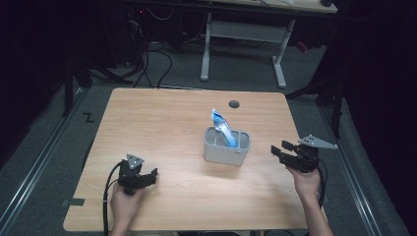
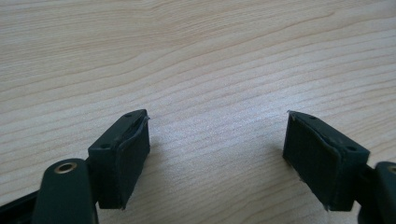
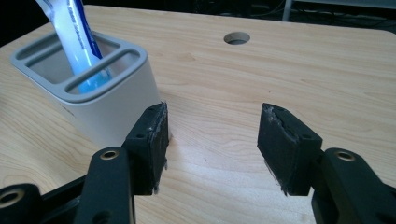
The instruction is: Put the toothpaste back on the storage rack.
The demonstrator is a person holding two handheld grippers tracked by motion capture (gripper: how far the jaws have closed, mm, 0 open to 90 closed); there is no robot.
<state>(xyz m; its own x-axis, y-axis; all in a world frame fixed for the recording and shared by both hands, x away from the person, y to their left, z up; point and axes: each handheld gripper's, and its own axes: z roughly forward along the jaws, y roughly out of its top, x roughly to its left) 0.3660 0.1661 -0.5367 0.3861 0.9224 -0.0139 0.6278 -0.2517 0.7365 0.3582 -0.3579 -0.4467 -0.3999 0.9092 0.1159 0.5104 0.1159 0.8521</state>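
Note:
A grey holder [image 1: 226, 146] with several slots stands near the middle of the wooden table [image 1: 162, 123]. A blue and white tube [image 1: 222, 127] leans in one of its slots, top tilted to the far left. The holder [image 3: 93, 88] and tube [image 3: 74, 32] also appear in the right gripper view, just left of the jaws. My right gripper [image 1: 275, 150] is to the right of the holder, open and empty, as the right gripper [image 3: 212, 135] view confirms. My left gripper [image 1: 150, 175] rests low at the front left, and the left gripper [image 2: 217, 149] view has it open over bare wood.
A round cable hole [image 1: 234, 104] sits in the table near its far edge. Beyond the table stand a white desk frame [image 1: 243, 37] and cables on a dark floor. A black cable [image 1: 105, 196] trails from the left gripper over the front edge.

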